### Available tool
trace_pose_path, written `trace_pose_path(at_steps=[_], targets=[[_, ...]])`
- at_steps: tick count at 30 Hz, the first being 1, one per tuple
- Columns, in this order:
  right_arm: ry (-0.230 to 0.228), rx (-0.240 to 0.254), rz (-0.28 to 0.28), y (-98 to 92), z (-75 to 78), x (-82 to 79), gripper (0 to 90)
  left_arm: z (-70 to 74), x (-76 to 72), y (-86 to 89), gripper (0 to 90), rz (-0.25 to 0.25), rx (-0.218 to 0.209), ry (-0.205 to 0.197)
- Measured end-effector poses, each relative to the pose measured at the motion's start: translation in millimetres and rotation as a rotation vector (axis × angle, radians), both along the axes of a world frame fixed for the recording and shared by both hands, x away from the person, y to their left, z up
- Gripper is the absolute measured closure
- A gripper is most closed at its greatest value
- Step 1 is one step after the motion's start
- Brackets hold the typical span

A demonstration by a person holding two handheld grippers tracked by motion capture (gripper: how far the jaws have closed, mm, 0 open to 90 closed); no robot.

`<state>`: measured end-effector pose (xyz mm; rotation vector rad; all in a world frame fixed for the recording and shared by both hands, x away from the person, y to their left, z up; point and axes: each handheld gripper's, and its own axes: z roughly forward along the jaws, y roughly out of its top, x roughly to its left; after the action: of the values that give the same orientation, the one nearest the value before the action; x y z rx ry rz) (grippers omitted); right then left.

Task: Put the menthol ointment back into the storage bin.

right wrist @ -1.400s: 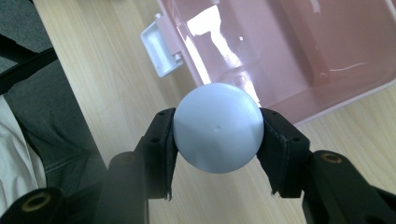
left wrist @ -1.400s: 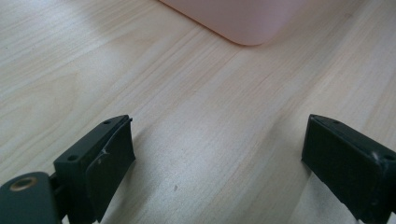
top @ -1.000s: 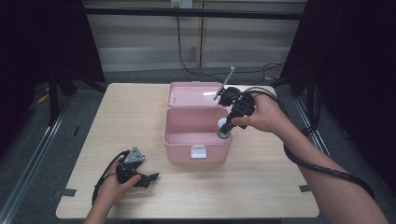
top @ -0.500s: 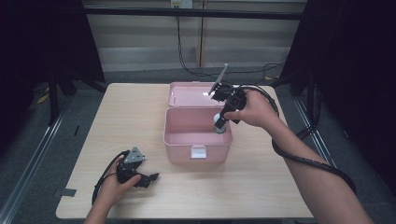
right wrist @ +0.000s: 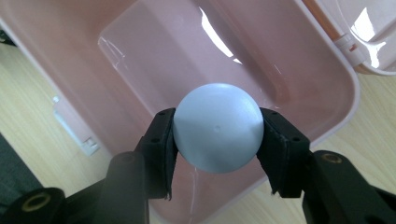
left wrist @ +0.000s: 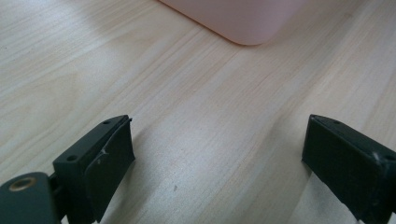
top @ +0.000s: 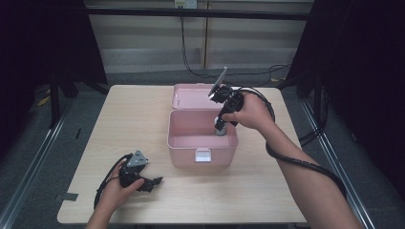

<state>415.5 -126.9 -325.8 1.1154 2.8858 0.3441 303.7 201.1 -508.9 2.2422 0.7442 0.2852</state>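
Smooth pale-blue ball (right wrist: 217,128), glossy pink box (right wrist: 327,109)

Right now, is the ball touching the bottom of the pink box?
Cannot tell. In the right gripper view the ball sits clamped over the pink box, hiding any gap beneath.
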Motion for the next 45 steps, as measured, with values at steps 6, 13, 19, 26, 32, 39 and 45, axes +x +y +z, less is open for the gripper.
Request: trace_pose_path(at_steps=[6,13,19,26,32,39,45], targets=[[0.015,-0.006,-0.065,2.4,-10.2,7.0,50.5,0.0,0.1,0.0,8.1,-0.002,-0.002,0.002],[0.010,-0.010,-0.094,4.5,-20.8,13.1,50.5,0.0,0.1,0.1,8.0,-0.002,-0.002,0.002],[0.018,-0.009,-0.140,6.9,-28.0,16.9,50.5,0.0,0.2,0.1,8.0,-0.003,-0.002,0.003],[0.034,-0.024,-0.184,8.6,-39.8,21.2,50.5,0.0,0.1,0.1,8.0,-0.003,-0.002,0.003],[0.032,-0.030,-0.212,8.3,-47.9,25.5,50.6,0.0,0.2,0.1,8.0,-0.004,-0.001,0.002],[0.033,-0.028,-0.236,10.8,-57.2,30.6,50.6,0.0,0.2,0.1,8.0,-0.003,-0.001,0.003],[0.033,-0.021,-0.250,11.1,-65.9,33.4,50.5,0.0,0.1,0.1,8.0,-0.002,-0.002,0.003]])
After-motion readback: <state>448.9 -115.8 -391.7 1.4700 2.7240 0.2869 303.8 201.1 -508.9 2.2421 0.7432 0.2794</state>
